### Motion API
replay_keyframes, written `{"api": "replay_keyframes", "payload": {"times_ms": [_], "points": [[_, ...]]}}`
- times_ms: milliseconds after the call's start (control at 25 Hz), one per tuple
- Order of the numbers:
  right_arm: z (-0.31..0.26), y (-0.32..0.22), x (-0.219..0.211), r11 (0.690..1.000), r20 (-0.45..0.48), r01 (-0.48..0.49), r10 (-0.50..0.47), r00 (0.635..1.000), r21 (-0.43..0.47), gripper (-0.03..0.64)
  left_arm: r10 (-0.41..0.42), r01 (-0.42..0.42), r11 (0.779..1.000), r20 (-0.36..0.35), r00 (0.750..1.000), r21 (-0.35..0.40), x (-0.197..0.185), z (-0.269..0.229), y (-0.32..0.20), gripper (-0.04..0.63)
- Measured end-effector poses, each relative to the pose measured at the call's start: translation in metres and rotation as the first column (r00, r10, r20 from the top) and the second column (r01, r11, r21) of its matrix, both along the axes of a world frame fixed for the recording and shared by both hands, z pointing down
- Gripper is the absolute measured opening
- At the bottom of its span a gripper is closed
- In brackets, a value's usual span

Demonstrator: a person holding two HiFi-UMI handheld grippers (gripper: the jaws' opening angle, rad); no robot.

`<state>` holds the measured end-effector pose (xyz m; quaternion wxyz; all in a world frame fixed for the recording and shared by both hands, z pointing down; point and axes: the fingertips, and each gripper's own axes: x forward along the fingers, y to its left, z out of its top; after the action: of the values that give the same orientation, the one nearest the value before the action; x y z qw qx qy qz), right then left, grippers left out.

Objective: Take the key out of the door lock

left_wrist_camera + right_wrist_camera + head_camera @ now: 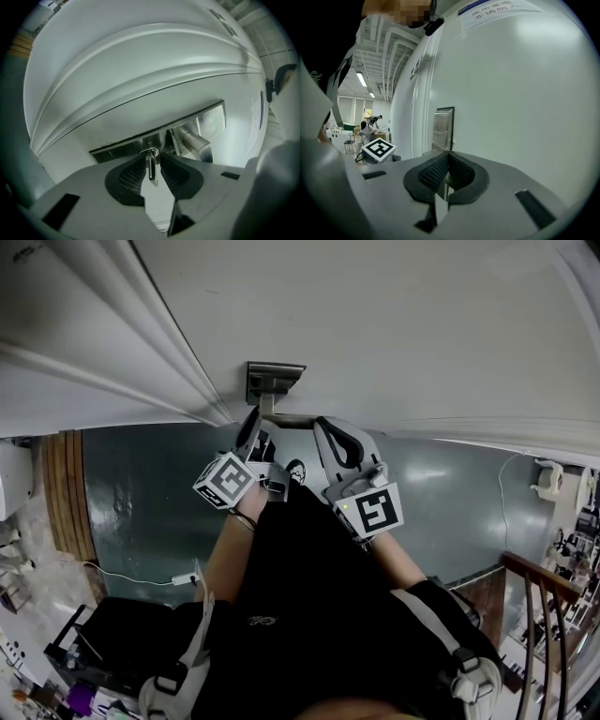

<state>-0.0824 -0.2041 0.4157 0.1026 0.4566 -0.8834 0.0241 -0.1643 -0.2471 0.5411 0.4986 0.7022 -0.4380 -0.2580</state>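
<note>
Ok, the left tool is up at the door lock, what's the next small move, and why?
Probably finish closing the left tool on the key before pulling back. The key hangs between its pads, in front of the lock plate. The jaws are closing but the pads do not seem to press on it yet, so a pull now would likely slip.

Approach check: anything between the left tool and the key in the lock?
Nothing visible. The key hangs between the jaws of the left tool, which are closing; the door handle sits to their right, clear.

Soft even indoor light, heavy fisheye warp, dark vignetted corners
</note>
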Motion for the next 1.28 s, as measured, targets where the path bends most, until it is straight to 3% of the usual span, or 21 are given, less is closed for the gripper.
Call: {"api": "replay_keyframes", "payload": {"times_ms": [120, 280, 440, 680, 880, 1280], "points": [[0.003, 0.001, 0.002, 1.000, -0.012, -0.002, 0.002, 1.000, -0.011, 0.008, -0.018, 0.018, 1.000, 0.005, 1.000, 0.009, -0.001, -0.002, -0.002, 0.067], [0.006, 0.003, 0.005, 1.000, -0.018, -0.009, 0.009, 1.000, -0.021, 0.009, -0.010, 0.010, 1.000, 0.032, 0.999, 0.011, 0.001, -0.001, -0.003, 0.060], [0.002, 0.004, 0.004, 1.000, 0.014, 0.000, 0.000, 1.000, -0.001, 0.009, -0.033, 0.033, 0.999, -0.003, 0.999, -0.001, 0.000, -0.001, -0.003, 0.055], [0.003, 0.008, 0.005, 1.000, 0.026, 0.000, 0.000, 1.000, -0.005, 0.008, -0.068, 0.064, 0.997, -0.144, 0.987, -0.038, 0.003, -0.002, -0.003, 0.046], [0.004, 0.012, 0.004, 1.000, 0.011, 0.005, -0.005, 1.000, -0.001, 0.009, -0.061, 0.054, 0.997, -0.150, 0.987, -0.049, 0.008, 0.000, -0.004, 0.046], [0.005, 0.018, 0.006, 1.000, -0.001, -0.006, 0.006, 1.000, -0.009, 0.008, -0.097, 0.092, 0.995, -0.227, 0.969, -0.033, 0.004, -0.001, -0.004, 0.037]]}}
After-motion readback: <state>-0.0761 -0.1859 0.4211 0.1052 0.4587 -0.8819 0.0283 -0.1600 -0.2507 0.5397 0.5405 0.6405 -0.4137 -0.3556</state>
